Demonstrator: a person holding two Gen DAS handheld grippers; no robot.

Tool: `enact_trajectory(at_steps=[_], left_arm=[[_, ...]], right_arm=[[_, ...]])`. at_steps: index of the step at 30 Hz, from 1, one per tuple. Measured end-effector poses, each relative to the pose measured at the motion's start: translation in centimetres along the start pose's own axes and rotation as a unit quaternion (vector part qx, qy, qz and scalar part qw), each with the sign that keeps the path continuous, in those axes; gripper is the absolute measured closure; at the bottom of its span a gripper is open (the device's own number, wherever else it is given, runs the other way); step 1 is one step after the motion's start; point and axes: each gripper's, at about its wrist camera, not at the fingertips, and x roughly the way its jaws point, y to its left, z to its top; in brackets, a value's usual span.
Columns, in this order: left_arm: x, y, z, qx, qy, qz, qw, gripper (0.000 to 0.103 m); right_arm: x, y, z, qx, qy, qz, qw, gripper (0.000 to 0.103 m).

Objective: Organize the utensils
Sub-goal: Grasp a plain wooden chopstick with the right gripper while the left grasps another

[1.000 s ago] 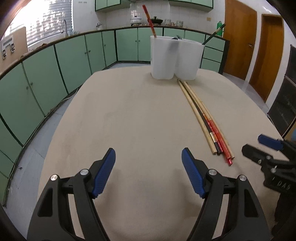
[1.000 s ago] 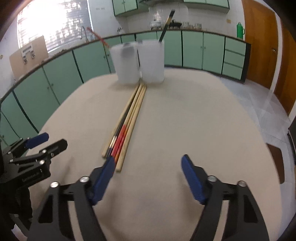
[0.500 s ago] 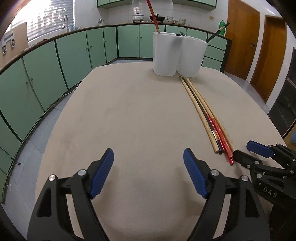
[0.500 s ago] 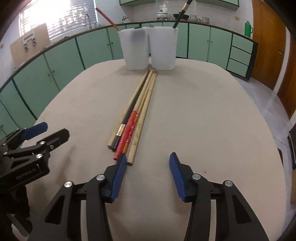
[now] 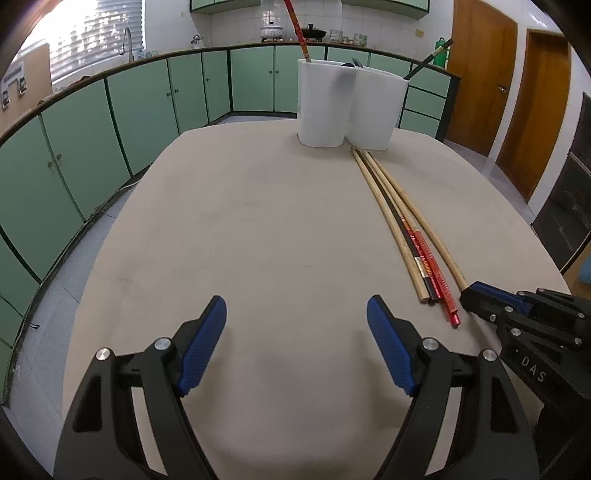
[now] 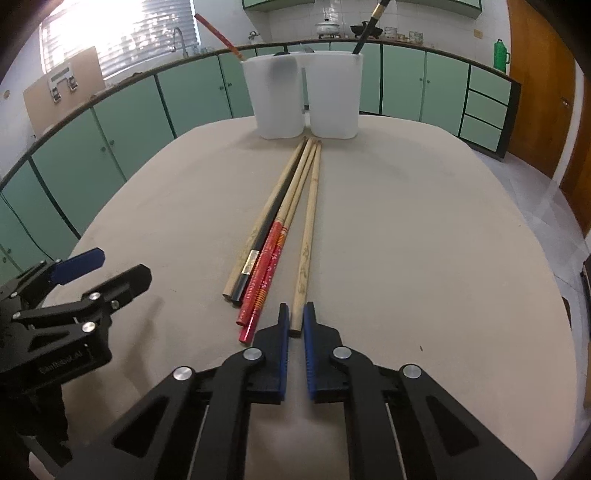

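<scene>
Several chopsticks (image 6: 273,229), wooden, black and red, lie side by side on the beige table (image 6: 406,240), pointing at a white two-part holder (image 6: 306,96). The rightmost wooden chopstick (image 6: 308,236) lies slightly apart from the others. My right gripper (image 6: 294,314) is closing its jaws, and the blue pads press on that chopstick's near end. In the left wrist view the same right gripper (image 5: 471,293) sits at the end of the row (image 5: 391,210). My left gripper (image 5: 296,314) hovers open over bare table to the left, holding nothing. The holder (image 5: 351,107) has a red chopstick (image 5: 295,26) and a black one (image 5: 430,59) standing in it.
The table is oval, with its edge curving close on both sides. Green cabinets (image 5: 110,122) run around the room beyond it. Wooden doors (image 5: 480,74) stand at the far right. Bare tabletop stretches left of the chopsticks.
My right gripper has shifted onto the near end of the rightmost wooden chopstick and gone from wide open to shut on it. The left gripper stays open, hardly moved.
</scene>
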Motion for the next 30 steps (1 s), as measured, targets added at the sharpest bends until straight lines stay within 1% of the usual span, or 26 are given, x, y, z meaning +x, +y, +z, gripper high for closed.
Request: enact_trajectory(at_steps=[2, 6, 8, 13, 19, 27, 30], left_arm=[[0.1, -0.4, 0.0, 0.0, 0.003, -0.005, 1.0, 0.027], [0.4, -1.8, 0.2, 0.01, 0.004, -0.016, 0.9998, 0.027], [0.6, -2.7, 0.3, 0.012, 0.007, -0.027, 0.9995, 0.027], [1.2, -4.5, 0.5, 0.027, 0.01, -0.038, 0.9988, 0.027], [2.5, -5.4, 1.0, 0.039, 0.022, -0.027, 0.9986, 0.027], [3.1, -4.7, 1.0, 0.02, 0.037, -0.029, 0.9987, 0.026], [3.1, -4.5, 1.0, 0.023, 0.037, -0.023, 0.9988, 0.025]], right_arm=[[-0.2, -0.2, -0.2, 0.001, -0.002, -0.003, 1.0, 0.095], [-0.7, -1.4, -0.4, 0.004, -0.006, -0.024, 1.0, 0.096], [-0.9, -2.2, -0.5, 0.009, -0.007, -0.027, 1.0, 0.096], [-0.8, -2.9, -0.6, 0.019, -0.008, -0.022, 1.0, 0.096], [-0.7, -3.2, -0.7, 0.025, -0.009, -0.014, 1.0, 0.096], [-0.7, -3.1, -0.8, 0.028, -0.01, -0.011, 0.999, 0.096], [-0.7, -3.1, -0.8, 0.028, -0.01, -0.011, 0.999, 0.096]])
